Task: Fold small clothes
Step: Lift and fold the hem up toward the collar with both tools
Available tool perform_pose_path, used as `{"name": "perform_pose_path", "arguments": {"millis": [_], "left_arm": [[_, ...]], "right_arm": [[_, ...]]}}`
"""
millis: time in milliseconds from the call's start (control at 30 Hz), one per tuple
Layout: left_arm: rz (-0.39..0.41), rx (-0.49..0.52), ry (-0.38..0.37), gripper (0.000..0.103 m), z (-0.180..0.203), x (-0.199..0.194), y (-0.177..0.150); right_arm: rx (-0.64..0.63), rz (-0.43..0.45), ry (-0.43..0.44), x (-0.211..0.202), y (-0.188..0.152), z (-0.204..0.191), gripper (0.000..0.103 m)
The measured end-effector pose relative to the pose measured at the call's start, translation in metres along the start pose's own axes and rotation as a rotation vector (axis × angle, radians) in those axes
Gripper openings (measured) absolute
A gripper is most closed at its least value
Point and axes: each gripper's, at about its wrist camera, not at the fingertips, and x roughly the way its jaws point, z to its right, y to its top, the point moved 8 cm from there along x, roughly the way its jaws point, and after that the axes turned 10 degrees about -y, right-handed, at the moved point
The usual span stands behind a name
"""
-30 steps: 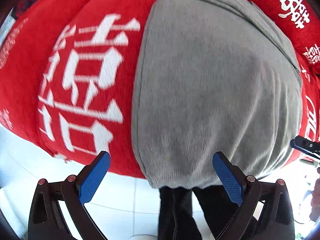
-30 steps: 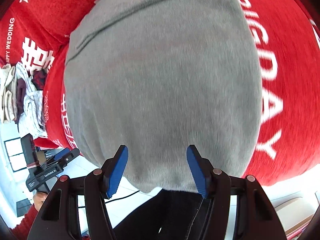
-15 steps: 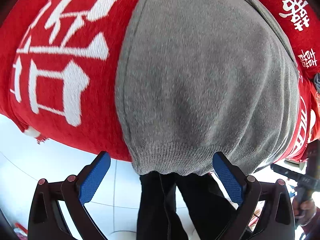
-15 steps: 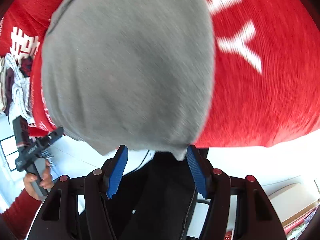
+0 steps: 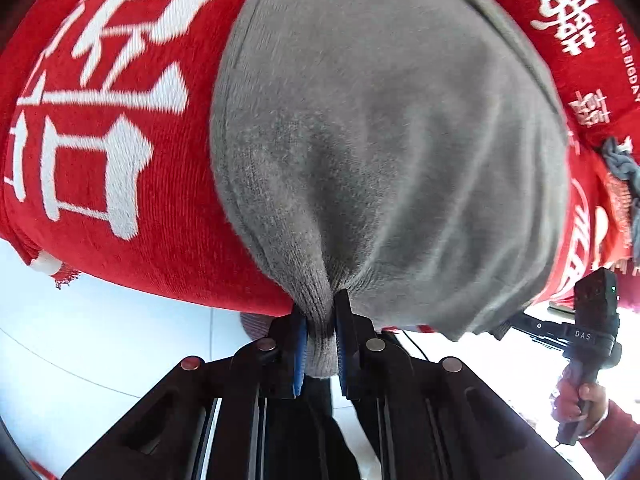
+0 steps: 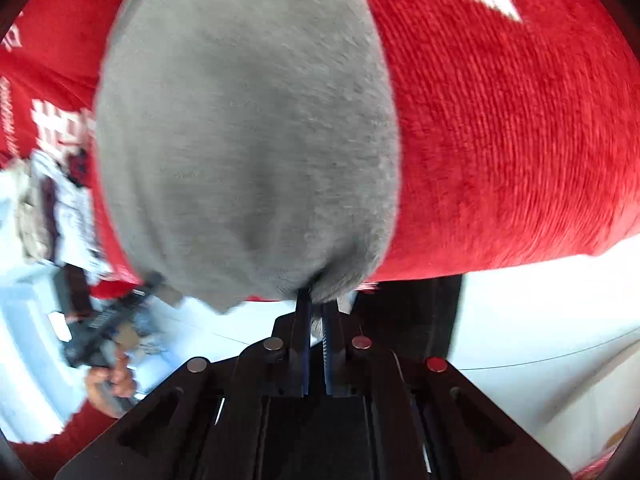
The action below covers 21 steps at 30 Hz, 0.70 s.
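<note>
A grey knitted garment (image 5: 384,140) lies on a red cloth with white lettering (image 5: 104,128). My left gripper (image 5: 320,344) is shut on the garment's ribbed near hem, which bunches between the blue pads. In the right wrist view the same grey garment (image 6: 248,140) fills the middle. My right gripper (image 6: 316,320) is shut on the near edge of the garment at its right part. The far end of the garment is out of frame.
The red cloth (image 6: 500,140) covers the table and hangs over its near edge above a white floor (image 5: 100,340). A pile of other clothes (image 6: 52,208) lies at the left. The other hand-held gripper (image 5: 588,340) shows at the right.
Both grippers were open in front of the garment's near hem. They moved forward onto the hem and closed on it, bunching the fabric.
</note>
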Motion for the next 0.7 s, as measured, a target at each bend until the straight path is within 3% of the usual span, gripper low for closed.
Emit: {"name": "perform_pose_path", "arguments": {"millis": [167, 367, 467, 567, 700], "left_arm": [[0.076, 0.028, -0.122, 0.013, 0.034, -0.040, 0.020], [0.184, 0.084, -0.142, 0.013, 0.058, -0.067, 0.086], [0.232, 0.086, -0.118, 0.013, 0.056, -0.068, 0.131], [0.267, 0.071, -0.110, 0.013, 0.057, -0.071, 0.163], [0.256, 0.100, -0.086, 0.014, 0.055, -0.073, 0.175]], "right_arm": [[0.006, 0.088, 0.167, -0.050, 0.016, -0.031, 0.005], [-0.013, 0.224, 0.255, -0.099, 0.088, -0.064, 0.001], [-0.026, 0.263, 0.215, -0.104, 0.125, -0.074, 0.001], [-0.055, 0.267, 0.105, -0.107, 0.155, -0.080, 0.001], [-0.245, 0.208, -0.120, -0.097, 0.138, -0.093, 0.007]]}}
